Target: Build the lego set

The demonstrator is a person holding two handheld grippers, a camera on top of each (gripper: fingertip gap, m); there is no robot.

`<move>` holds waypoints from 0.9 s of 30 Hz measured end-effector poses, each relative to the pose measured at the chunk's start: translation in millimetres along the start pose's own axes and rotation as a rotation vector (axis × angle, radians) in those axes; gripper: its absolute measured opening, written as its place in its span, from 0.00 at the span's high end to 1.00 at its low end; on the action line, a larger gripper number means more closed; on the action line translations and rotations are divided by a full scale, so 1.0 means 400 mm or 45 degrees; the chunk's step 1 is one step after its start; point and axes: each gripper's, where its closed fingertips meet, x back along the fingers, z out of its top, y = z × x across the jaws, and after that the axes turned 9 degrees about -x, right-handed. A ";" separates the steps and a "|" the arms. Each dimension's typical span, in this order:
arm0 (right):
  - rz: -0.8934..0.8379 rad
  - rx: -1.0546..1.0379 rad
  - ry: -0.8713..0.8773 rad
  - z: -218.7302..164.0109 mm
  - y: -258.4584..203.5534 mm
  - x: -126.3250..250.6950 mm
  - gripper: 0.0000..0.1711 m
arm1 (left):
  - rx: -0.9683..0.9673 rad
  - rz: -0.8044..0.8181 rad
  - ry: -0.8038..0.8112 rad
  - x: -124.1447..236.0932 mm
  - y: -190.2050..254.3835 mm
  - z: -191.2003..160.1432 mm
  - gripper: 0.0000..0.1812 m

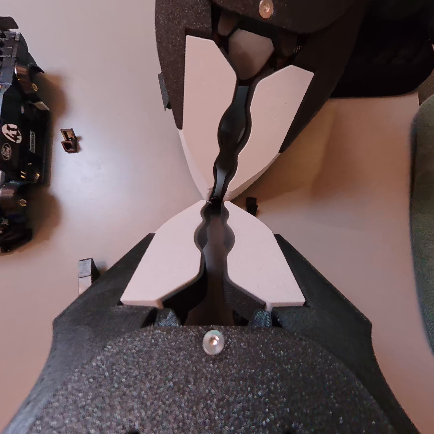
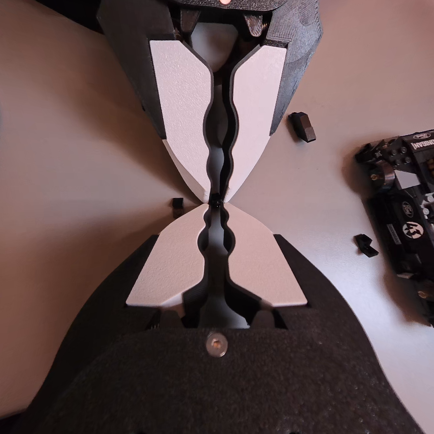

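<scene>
The black lego car [image 2: 399,211] lay largely assembled on the counter [image 2: 70,141] at 3 o'clock in the right wrist view, with loose black pieces [image 2: 303,126] nearby, so by my reading some parts remained to fit. The left claw [image 1: 215,205] and right claw [image 2: 215,203] met tip to tip above the counter, both clenched on one tiny black piece [image 2: 216,202] between them.

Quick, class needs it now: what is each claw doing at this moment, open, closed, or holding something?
Left claw: closed, tips pinching a tiny black piece.
Right claw: closed, tips on the same tiny black piece, meeting the left claw tip to tip.
</scene>
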 end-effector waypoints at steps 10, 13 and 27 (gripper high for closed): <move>-0.006 0.021 -0.004 -0.002 -0.002 0.000 0.95 | 0.087 -0.088 -0.062 -0.005 0.001 -0.008 0.94; -0.006 0.022 -0.001 -0.002 -0.003 0.000 0.95 | 0.063 -0.100 -0.088 -0.005 0.001 -0.010 0.93; 0.072 -0.062 0.138 0.017 0.005 0.036 0.95 | 0.051 -0.117 -0.075 -0.005 0.001 -0.005 0.94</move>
